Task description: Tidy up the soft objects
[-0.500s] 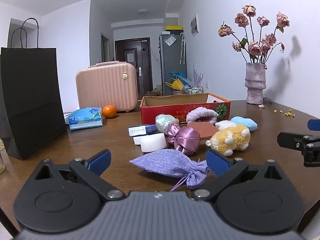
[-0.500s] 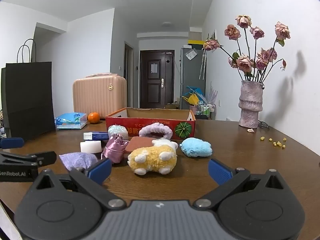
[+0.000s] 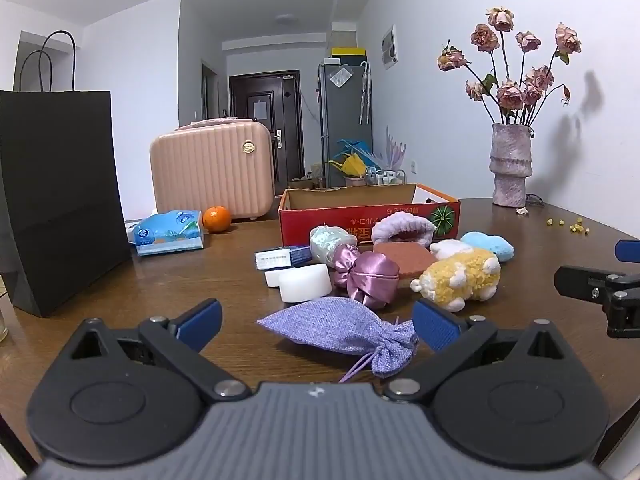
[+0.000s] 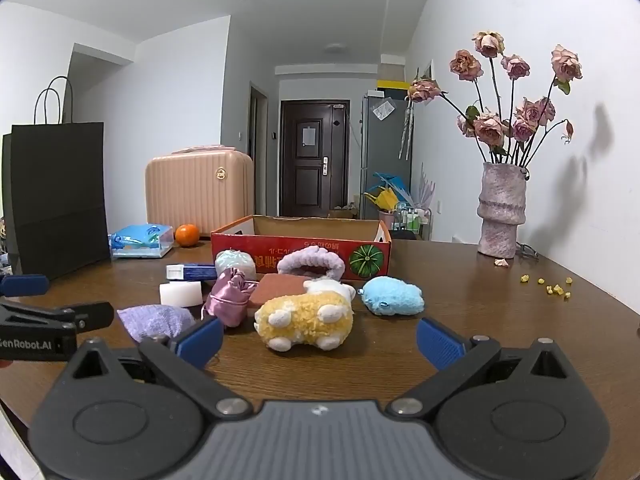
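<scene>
Soft things lie in a cluster on the brown table in front of a red cardboard box (image 3: pixel 362 216) (image 4: pixel 300 246). Nearest my left gripper (image 3: pixel 316 326) is a lilac cloth pouch (image 3: pixel 340 330) (image 4: pixel 154 322), lying between its wide-open blue pads without touching them. Behind it sit a shiny purple satin pouch (image 3: pixel 370 280) (image 4: pixel 230 298), a yellow plush animal (image 3: pixel 460 278) (image 4: pixel 306 320), a blue plush (image 3: pixel 488 245) (image 4: pixel 394 295), a lilac headband (image 3: pixel 402 227) (image 4: pixel 312 264) and a pale green pouch (image 3: pixel 328 240) (image 4: pixel 235 262). My right gripper (image 4: pixel 320 338) is open, just short of the yellow plush.
A white block (image 3: pixel 304 282), a small blue-white carton (image 3: pixel 280 258) and a brick-red pad (image 3: pixel 404 258) sit among the soft things. A black paper bag (image 3: pixel 60 196), pink case (image 3: pixel 212 168), tissue pack (image 3: pixel 170 232) and orange (image 3: pixel 216 219) stand left; a flower vase (image 3: pixel 510 164) stands right.
</scene>
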A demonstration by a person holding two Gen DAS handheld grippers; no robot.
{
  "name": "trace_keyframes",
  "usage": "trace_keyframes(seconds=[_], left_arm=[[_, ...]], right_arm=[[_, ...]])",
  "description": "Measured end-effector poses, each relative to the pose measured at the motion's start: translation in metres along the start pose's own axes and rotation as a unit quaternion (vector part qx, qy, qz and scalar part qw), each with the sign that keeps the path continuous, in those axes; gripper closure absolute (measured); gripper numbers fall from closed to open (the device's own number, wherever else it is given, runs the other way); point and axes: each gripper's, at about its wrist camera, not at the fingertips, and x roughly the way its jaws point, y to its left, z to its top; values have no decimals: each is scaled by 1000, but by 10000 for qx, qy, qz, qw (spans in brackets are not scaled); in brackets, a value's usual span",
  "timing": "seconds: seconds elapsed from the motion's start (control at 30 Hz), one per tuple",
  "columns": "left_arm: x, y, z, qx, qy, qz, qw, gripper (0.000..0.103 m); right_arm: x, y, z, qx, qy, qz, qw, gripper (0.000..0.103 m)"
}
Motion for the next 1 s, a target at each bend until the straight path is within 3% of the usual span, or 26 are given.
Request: trace_keyframes(seconds=[1.0], left_arm=[[1,1,1,-36,21,-21,10000,0]], right_arm=[[0,4,1,-43,28,22,10000,0]])
